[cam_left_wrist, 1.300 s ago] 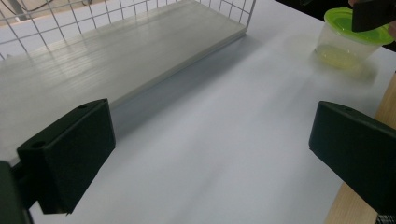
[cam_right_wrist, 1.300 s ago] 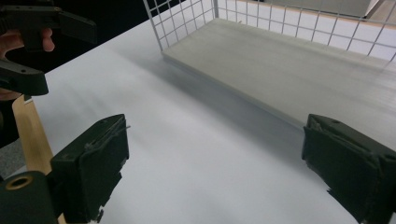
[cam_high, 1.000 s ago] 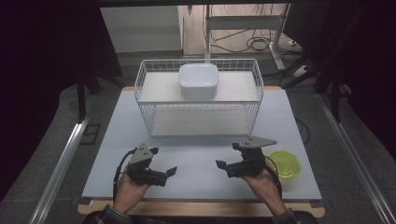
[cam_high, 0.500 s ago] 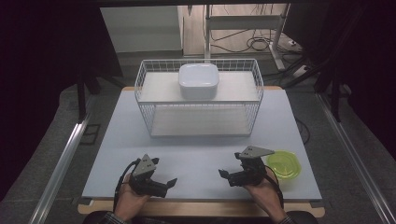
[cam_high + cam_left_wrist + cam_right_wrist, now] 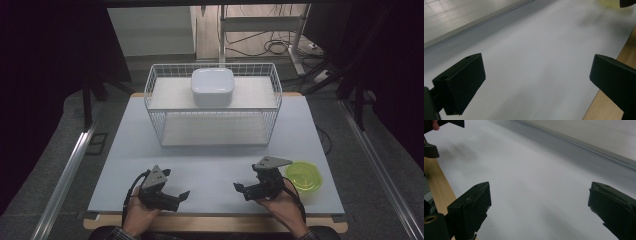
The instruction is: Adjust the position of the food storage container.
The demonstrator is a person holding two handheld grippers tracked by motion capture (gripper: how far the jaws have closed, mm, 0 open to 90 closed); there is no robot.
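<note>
The left tool (image 5: 177, 196) is held low over the near edge of the surface (image 5: 210, 165), its jaws spread wide with nothing between them; in the left gripper view only bare surface is seen between the two black jaws. From this tool the green bowl (image 5: 303, 176) lies well apart, across to the right along the near edge, with the other tool in between.

The right tool (image 5: 243, 190) is likewise held low near that edge, its jaws parted and empty, and they are pointed toward the left tool, away from the bowl. The bowl is found just beside this tool on its outer side, close to the right hand (image 5: 282, 207), so the right hand is judged the nearer by far. Because the bowl is round, no long axis has to be matched; what the coming move is judged to turn on is that the bowl sits behind the right tool's jaws, so the tool would have to be swung outward before a rim could be taken.

Farther off, beyond both tools, a wire basket (image 5: 213, 107) is seen with a white container (image 5: 213, 86) resting on its top.
</note>
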